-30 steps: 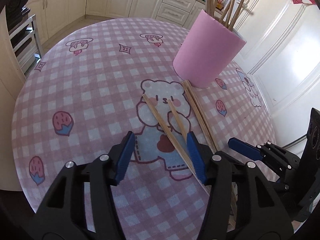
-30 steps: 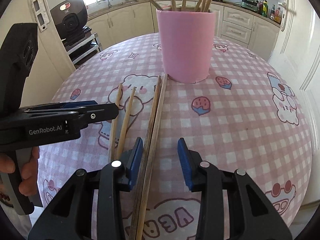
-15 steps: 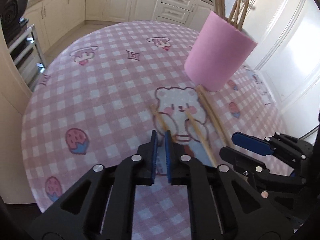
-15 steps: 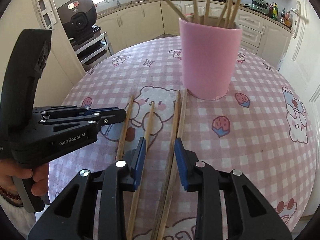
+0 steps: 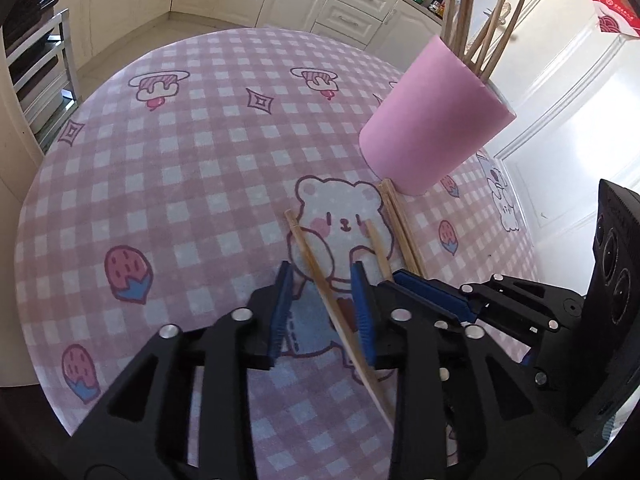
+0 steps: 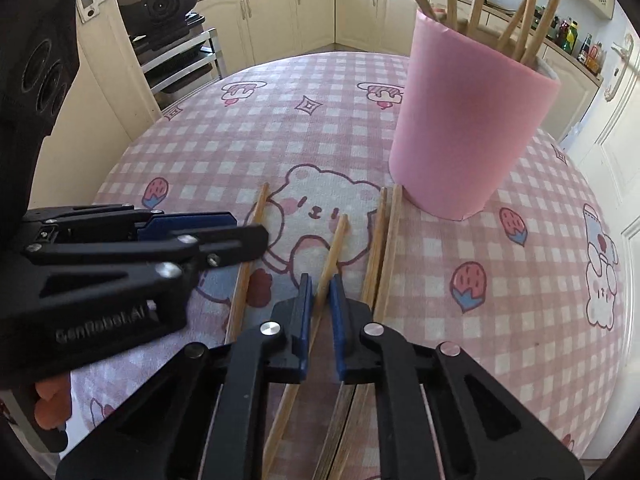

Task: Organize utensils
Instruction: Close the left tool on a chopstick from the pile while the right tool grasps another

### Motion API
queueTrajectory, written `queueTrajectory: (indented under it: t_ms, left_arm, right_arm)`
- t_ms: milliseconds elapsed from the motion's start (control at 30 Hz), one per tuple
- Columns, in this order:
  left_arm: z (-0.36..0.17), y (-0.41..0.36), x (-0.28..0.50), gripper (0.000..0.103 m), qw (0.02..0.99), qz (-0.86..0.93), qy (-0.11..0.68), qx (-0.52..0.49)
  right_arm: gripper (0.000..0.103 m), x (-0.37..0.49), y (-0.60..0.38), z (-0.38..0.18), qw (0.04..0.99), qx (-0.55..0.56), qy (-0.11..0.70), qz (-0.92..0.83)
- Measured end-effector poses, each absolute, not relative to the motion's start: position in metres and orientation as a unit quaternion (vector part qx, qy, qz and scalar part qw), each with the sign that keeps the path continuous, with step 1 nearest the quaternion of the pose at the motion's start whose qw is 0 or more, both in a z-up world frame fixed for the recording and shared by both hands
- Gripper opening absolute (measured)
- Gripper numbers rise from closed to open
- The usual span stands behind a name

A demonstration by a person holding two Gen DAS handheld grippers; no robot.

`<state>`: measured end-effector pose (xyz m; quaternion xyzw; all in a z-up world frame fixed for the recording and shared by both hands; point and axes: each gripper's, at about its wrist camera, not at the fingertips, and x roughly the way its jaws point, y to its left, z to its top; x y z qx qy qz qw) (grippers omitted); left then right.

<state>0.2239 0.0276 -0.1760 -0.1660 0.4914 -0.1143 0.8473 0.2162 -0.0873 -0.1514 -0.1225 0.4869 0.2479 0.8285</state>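
Your left hand-held gripper [image 5: 322,306] is spread wide around the leftmost chopstick [image 5: 320,280] without pinching it, on the counter [image 5: 200,160] just in front of the pink cup [image 5: 432,120]. Your right hand-held gripper [image 6: 320,312] is nearly closed around the second chopstick [image 6: 332,256], looks like it's touching or about to. The last pair of chopsticks [image 6: 386,248] lies side by side, tips right at the cup's base, and more sticks stand inside it.

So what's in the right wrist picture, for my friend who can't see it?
The right gripper is pinching one wooden chopstick lying on a pink checked tablecloth with a bear on it. Three more chopsticks lie beside it, near a pink cup full of chopsticks. The left gripper reaches in from the left.
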Motion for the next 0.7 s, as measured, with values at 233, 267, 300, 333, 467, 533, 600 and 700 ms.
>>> queueTrajectory:
  t_ms: [233, 267, 300, 333, 467, 533, 600, 700]
  left_arm:
    - [-0.176, 0.004, 0.227, 0.033, 0.862, -0.080, 0.494, -0.085]
    - [-0.176, 0.000, 0.226, 0.033, 0.865, -0.076, 0.491, -0.067]
    - [-0.176, -0.001, 0.226, 0.032, 0.867, -0.074, 0.489, -0.061]
    - [-0.176, -0.003, 0.226, 0.031, 0.869, -0.071, 0.487, -0.055]
    - [-0.177, -0.014, 0.227, 0.024, 0.876, -0.055, 0.478, -0.015]
    - [-0.177, -0.016, 0.229, 0.019, 0.877, -0.057, 0.476, -0.008]
    - [-0.177, -0.017, 0.228, 0.018, 0.879, -0.060, 0.472, 0.001]
    - [-0.178, -0.019, 0.228, 0.016, 0.882, -0.064, 0.467, 0.019]
  right_arm:
    - [0.007, 0.217, -0.102, -0.150, 0.824, -0.104, 0.494, 0.256]
    - [0.007, 0.217, -0.103, -0.150, 0.824, -0.103, 0.494, 0.257]
    - [0.007, 0.216, -0.104, -0.151, 0.824, -0.104, 0.494, 0.257]
    - [0.007, 0.214, -0.105, -0.150, 0.825, -0.106, 0.492, 0.257]
    - [0.007, 0.210, -0.104, -0.150, 0.827, -0.116, 0.487, 0.256]
    - [0.007, 0.210, -0.105, -0.150, 0.827, -0.117, 0.487, 0.255]
    - [0.007, 0.210, -0.106, -0.150, 0.825, -0.112, 0.491, 0.256]
    - [0.007, 0.209, -0.106, -0.150, 0.825, -0.114, 0.493, 0.253]
